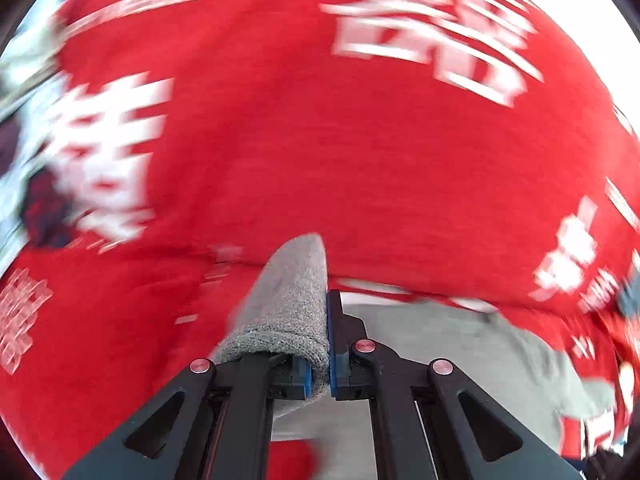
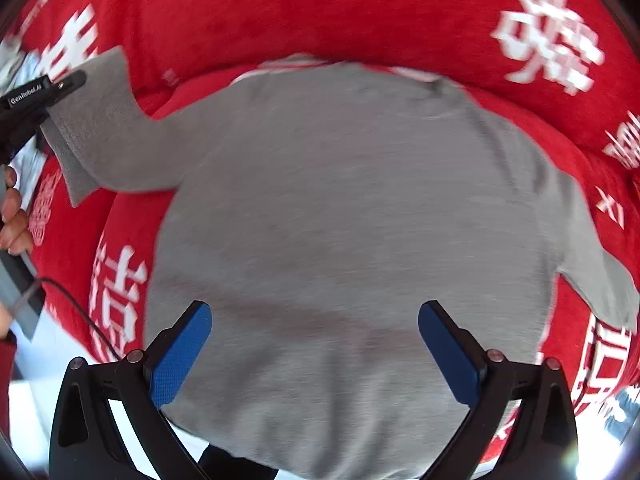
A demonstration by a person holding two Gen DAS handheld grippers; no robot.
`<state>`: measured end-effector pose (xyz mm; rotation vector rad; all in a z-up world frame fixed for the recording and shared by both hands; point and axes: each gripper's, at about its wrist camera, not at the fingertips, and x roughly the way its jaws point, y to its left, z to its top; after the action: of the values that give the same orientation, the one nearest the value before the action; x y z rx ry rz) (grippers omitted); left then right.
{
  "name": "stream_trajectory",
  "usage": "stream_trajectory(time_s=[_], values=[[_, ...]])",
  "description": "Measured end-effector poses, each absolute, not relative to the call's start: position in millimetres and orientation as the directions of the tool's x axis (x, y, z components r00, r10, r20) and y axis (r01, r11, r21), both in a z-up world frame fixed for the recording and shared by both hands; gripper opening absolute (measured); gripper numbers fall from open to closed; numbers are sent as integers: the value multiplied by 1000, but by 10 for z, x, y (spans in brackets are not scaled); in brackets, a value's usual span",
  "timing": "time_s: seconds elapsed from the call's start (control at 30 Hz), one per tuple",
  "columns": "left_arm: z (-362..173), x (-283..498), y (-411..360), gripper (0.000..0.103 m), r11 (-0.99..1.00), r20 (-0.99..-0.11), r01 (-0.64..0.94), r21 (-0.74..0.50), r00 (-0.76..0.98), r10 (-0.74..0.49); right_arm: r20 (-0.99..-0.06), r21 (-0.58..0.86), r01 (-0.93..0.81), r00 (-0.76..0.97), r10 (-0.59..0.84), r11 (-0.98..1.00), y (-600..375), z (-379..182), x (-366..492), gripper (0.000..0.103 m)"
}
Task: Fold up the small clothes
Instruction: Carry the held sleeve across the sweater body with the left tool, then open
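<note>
Left wrist view first: the left hand-held gripper has its two blue-padded fingers pinched tight on the grey ribbed cuff of a sleeve, which bunches between the pads and sticks out past the fingertips. Just beyond that cuff, a red cloth with large white printed characters fills nearly everything ahead of the hand-held gripper, badly smeared by blur. Below and to the right of the fingers lies a flat stretch of the grey garment.

From the right wrist view, the right hand-held gripper stands wide apart, its blue pads spread to either side with nothing clamped between them; whether they touch the fabric under them I cannot tell. Directly ahead of and under those fingers, the grey garment lies spread flat on the red cloth, its body filling the middle of the frame. One sleeve stretches off to the far upper left, where the black tip of the left hand-held gripper clamps its end, lifted clear of the cloth. The other sleeve trails off to the right. At the left edge, a person's fingers wrap the handle, and a thin black cable runs across the cloth near them.
</note>
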<state>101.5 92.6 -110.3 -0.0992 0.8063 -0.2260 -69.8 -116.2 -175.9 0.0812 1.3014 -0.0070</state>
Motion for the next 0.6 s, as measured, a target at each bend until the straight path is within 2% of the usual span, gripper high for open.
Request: stream_trajectory(time_s=[0.1,0.23,0.4,0.6], values=[[-1248,993,99,6,934,-717,313,-170,611,-335,-956,51,138,294,9,989,-1580,-1710,-765,103],[-1727,906,-786,6,896,-795,414,-158,485,-364,-954,35,240,296,-38,970,-2143,-1767,-909,103],[-2264,884,-1111,7,891,-898,442,-101,344,-273,-964,12,326,256,-76,945,-2661,-1974,-1073,103],[-1969,696,-804,7,879,-898,463,-109,333,-287,-961,16,335,265,-78,942,-2737,-2008,-940,103]])
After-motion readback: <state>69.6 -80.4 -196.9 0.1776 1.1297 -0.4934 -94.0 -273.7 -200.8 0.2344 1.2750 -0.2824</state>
